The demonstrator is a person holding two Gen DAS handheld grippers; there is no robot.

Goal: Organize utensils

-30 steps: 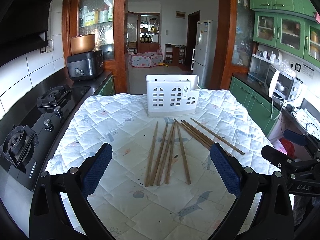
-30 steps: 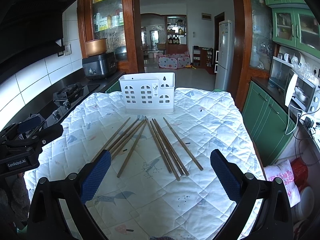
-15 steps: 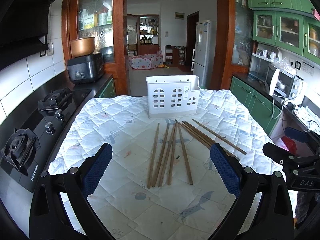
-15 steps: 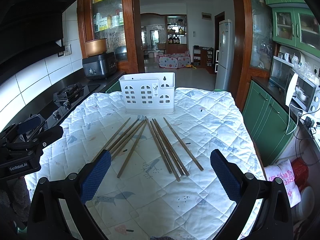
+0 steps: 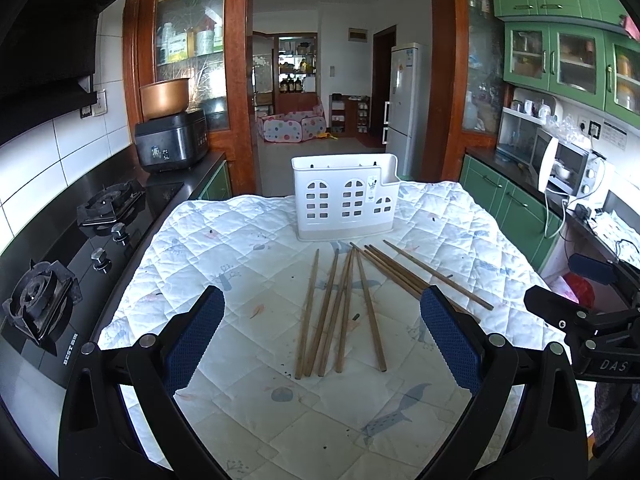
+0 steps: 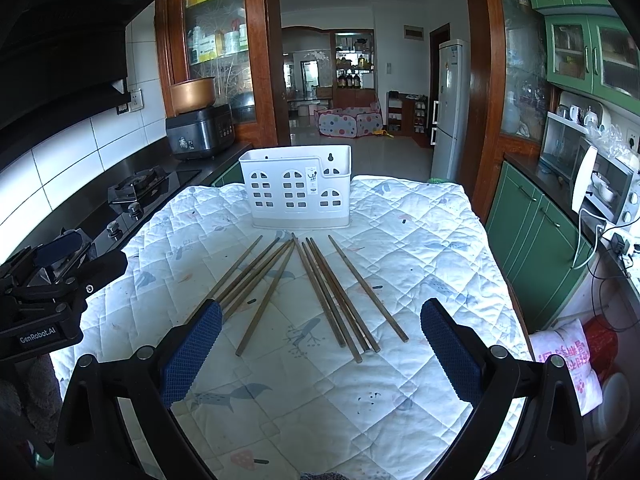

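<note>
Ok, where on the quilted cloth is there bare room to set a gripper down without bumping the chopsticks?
Bare quilted cloth lies between the chopsticks and the stove edge. More lies right of the chopsticks' outermost stick toward the green cabinets, and along the near edge under both open jaws. Crowded: the fan of sticks right in front of the white caddy.

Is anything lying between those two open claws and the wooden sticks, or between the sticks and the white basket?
Nothing visible. Only bare quilted cloth separates the right gripper and left gripper from the chopsticks, and the chopsticks from the holder.
</note>
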